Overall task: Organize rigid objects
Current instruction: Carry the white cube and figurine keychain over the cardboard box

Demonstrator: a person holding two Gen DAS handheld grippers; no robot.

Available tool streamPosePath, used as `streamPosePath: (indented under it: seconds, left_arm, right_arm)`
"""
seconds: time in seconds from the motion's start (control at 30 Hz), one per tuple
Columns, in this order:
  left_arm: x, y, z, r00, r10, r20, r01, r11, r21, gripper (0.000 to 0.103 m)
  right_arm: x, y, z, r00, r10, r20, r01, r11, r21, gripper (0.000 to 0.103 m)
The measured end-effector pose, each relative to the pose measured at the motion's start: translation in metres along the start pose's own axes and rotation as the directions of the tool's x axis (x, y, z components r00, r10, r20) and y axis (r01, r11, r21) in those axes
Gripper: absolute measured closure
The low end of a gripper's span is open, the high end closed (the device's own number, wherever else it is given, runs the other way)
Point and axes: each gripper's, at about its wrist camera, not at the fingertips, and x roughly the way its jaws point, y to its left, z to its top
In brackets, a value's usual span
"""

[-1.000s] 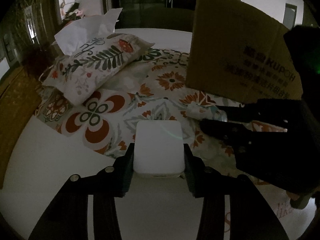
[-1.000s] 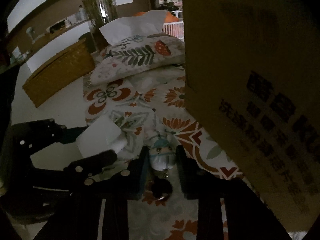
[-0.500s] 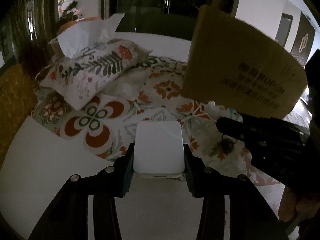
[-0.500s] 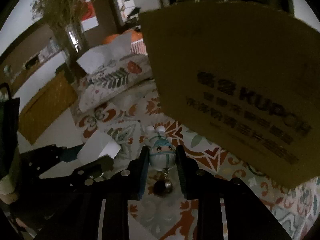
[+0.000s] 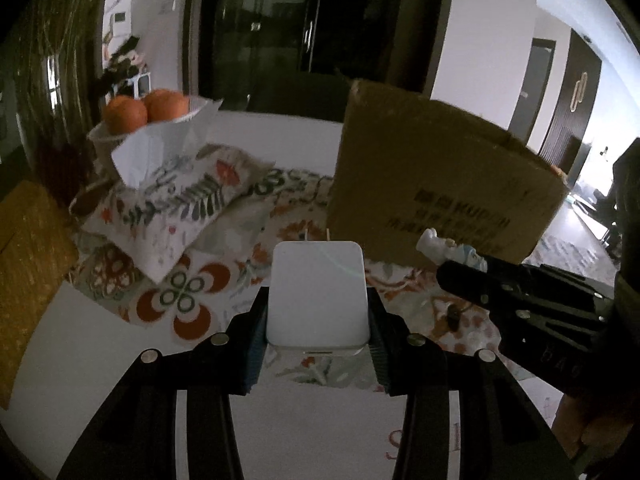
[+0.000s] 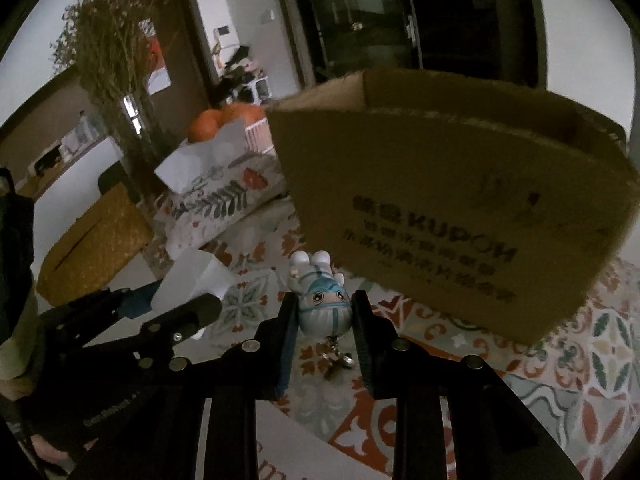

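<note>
My left gripper [image 5: 318, 320] is shut on a white plug-in charger [image 5: 318, 294], its two prongs pointing away, lifted above the patterned cloth. My right gripper [image 6: 325, 316] is shut on a small pale-blue figurine keychain [image 6: 324, 308], its ring and bell dangling below. The figurine [image 5: 448, 250] and the right gripper's black fingers [image 5: 480, 280] also show at the right of the left wrist view. The charger [image 6: 194, 278] and left gripper show at the lower left of the right wrist view. An open brown cardboard box [image 6: 460, 216] stands just beyond both grippers, also in the left wrist view [image 5: 432, 184].
A floral tissue pouch [image 5: 172, 208] with a white tissue sticking up lies at the left on the patterned cloth [image 6: 560, 360]. Behind it are oranges [image 5: 144, 110] in a bowl. A woven yellow box [image 6: 92, 244] sits far left, dried stems [image 6: 108, 56] behind.
Both grippers have risen off the cloth with the charger and figurine. The box's open top has come into sight. The right gripper has rolled, and the oranges are now visible.
</note>
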Motion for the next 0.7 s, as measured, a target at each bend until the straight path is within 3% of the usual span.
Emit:
streamPosePath:
  seconds: [0.43,0.7]
  left_arm:
    - [-0.034,-0.022,0.036,0.991,-0.098,0.093,0.091,0.993,0.078,0.059]
    - [-0.048,-0.034,0.068,0.980,-0.151,0.133,0.136,0.984,0.118,0.059]
  right_arm:
    - [-0.056,0.001,0.019,0.990,-0.082,0.110,0.077,0.996,0.050,0.075]
    - [-0.083,-0.002,0.040,0.973,-0.129,0.192,0.115,0.990,0.081,0.075]
